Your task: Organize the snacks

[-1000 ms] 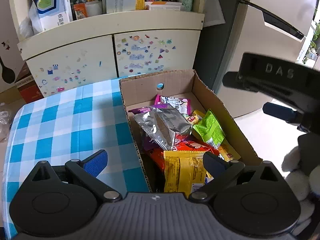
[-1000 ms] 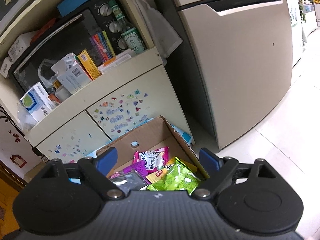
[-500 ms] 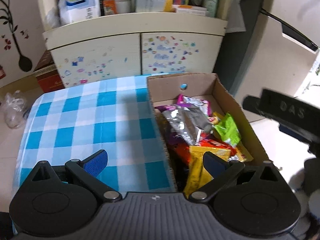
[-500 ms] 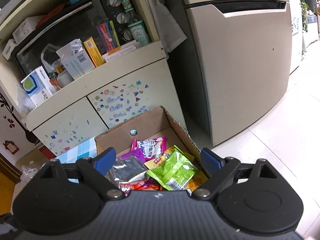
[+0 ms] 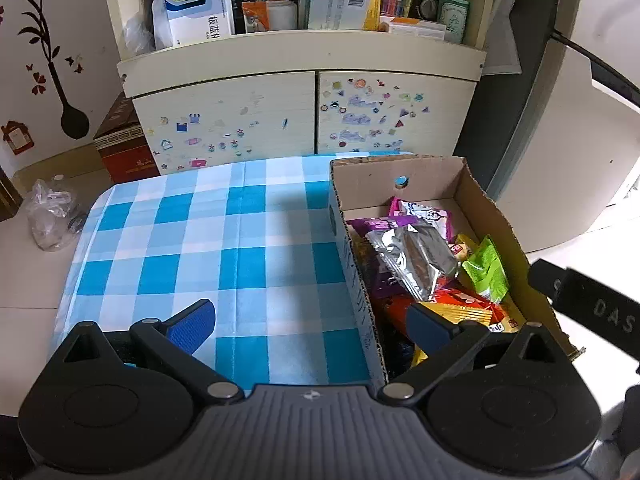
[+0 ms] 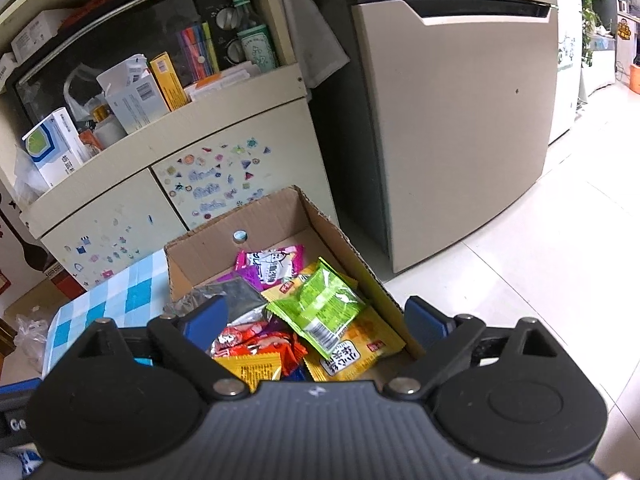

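Snacks are all piled in the cardboard box (image 5: 496, 216) on the desk (image 5: 200, 248). Right tool (image 6: 316, 320) hangs open straight over the green packet (image 6: 320, 304), nearer than the open, empty left tool (image 5: 308, 324).

Cream sticker-covered cabinet (image 5: 312, 116) behind blue-white checked tablecloth (image 5: 208, 248); beige refrigerator (image 6: 460, 120) right of cabinet; crumpled clear plastic bag (image 5: 50, 216) on floor left.

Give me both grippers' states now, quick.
Left gripper: open, holding nothing.
Right gripper: open, holding nothing, above the snack box.
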